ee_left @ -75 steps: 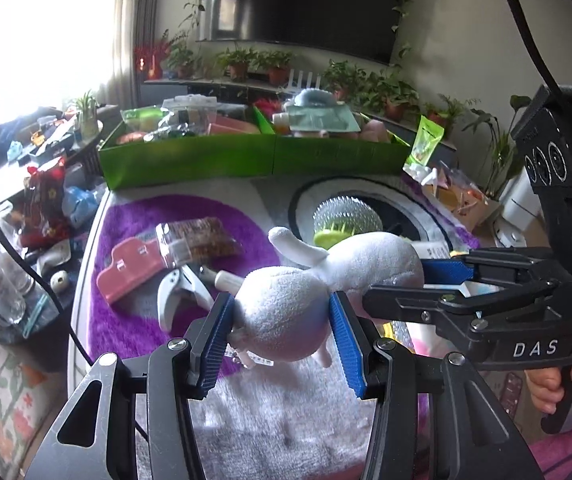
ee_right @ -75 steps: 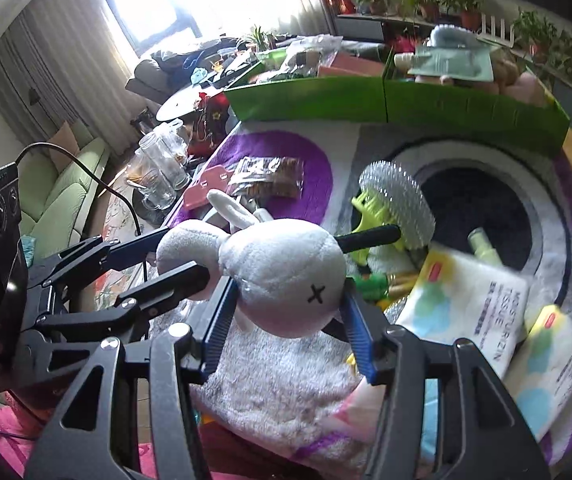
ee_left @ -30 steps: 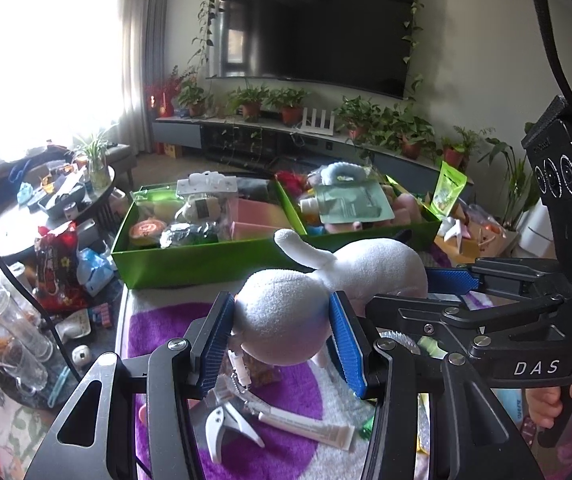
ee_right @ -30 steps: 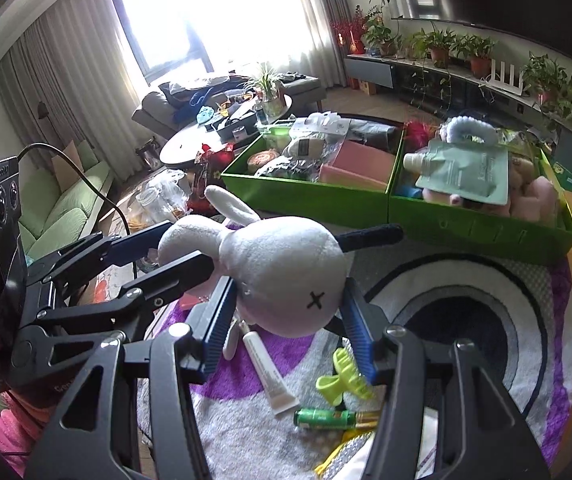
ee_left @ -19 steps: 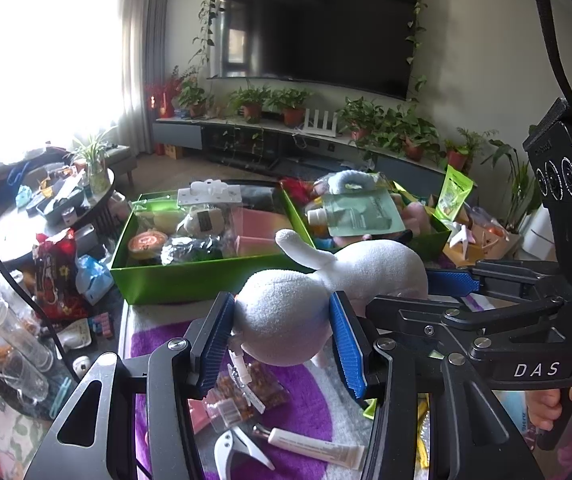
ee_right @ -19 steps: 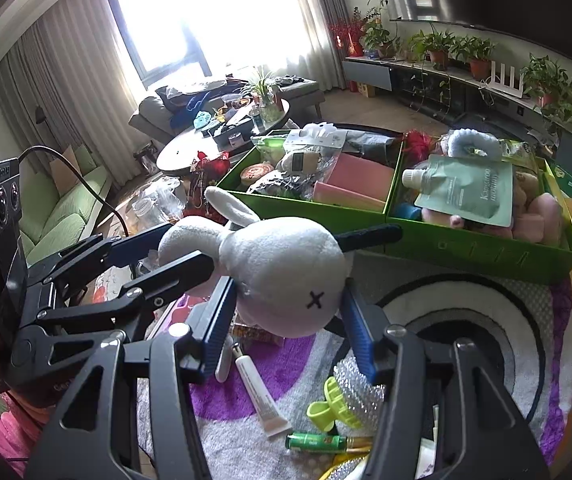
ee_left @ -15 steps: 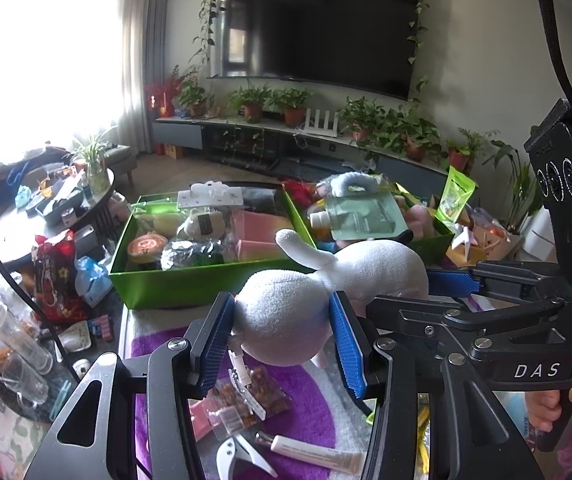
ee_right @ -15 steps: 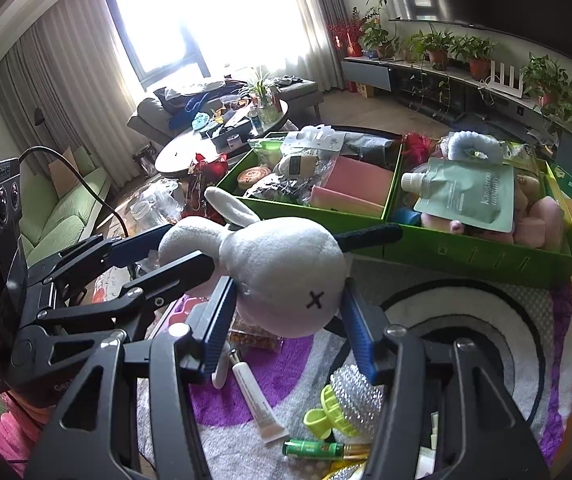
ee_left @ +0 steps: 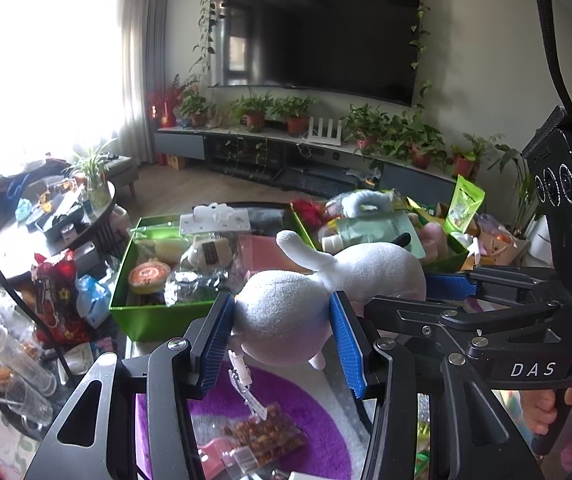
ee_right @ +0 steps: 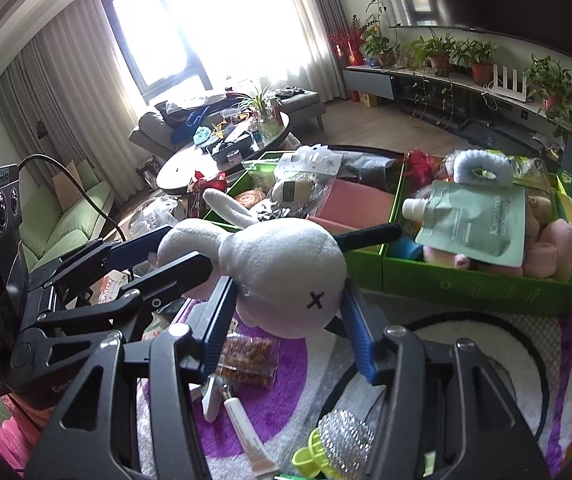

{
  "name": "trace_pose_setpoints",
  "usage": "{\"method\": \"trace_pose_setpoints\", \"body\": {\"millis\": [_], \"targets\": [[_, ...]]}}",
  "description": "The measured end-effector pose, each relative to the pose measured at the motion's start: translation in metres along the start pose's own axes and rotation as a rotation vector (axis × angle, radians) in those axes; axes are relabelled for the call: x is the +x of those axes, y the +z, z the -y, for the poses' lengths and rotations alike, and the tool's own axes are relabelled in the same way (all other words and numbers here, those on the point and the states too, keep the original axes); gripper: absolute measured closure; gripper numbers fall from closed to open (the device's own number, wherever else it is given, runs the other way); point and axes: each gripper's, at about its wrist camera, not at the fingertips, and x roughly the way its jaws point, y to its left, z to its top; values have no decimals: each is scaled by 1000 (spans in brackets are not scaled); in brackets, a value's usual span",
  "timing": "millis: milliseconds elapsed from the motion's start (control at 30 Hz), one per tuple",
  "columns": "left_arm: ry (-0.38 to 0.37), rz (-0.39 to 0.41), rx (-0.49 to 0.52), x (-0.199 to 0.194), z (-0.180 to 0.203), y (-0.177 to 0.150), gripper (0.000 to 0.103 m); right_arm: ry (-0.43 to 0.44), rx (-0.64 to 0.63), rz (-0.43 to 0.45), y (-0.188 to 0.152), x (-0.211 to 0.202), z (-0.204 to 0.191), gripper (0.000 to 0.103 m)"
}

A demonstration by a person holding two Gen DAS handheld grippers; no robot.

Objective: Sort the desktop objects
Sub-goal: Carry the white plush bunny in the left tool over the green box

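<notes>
So both grippers had the white plush rabbit (ee_left: 286, 320) between them, lifted clear of the rug. The left gripper (ee_left: 284, 344) pinched the rabbit's body, blue pads (ee_left: 216, 344) pressed into the fabric on either side, jaws spread wide around it. The right gripper (ee_right: 286, 320) clamped the head (ee_right: 286, 276), the stitched cross on the face showing just inside its right-hand pad. One ear stuck up behind the left gripper's jaws. Ahead of both tools sat the two green bins (ee_right: 466, 284), touching side by side and packed. Directly below the fingers, on the purple rug (ee_left: 294, 412), lay a snack packet (ee_right: 246, 360) and a white tube (ee_right: 246, 428).
</notes>
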Motion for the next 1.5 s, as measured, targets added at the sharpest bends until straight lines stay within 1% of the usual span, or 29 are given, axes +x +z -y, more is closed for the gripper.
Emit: {"method": "trace_pose_setpoints", "body": {"millis": [600,733,900,1200,1500], "targets": [[12,47,9,37,-14,33,54,-4,18,42,36,25,18,49],[18,65,14,44,-18,46,54,0,33,61,48,32,23,49],[38,99,48,50,-21,64,54,25,57,84,66,38,31,49],[35,128,67,69,-30,91,54,31,70,124,93,49,42,49],[36,114,72,99,-40,106,54,47,115,107,107,73,60,49]]}}
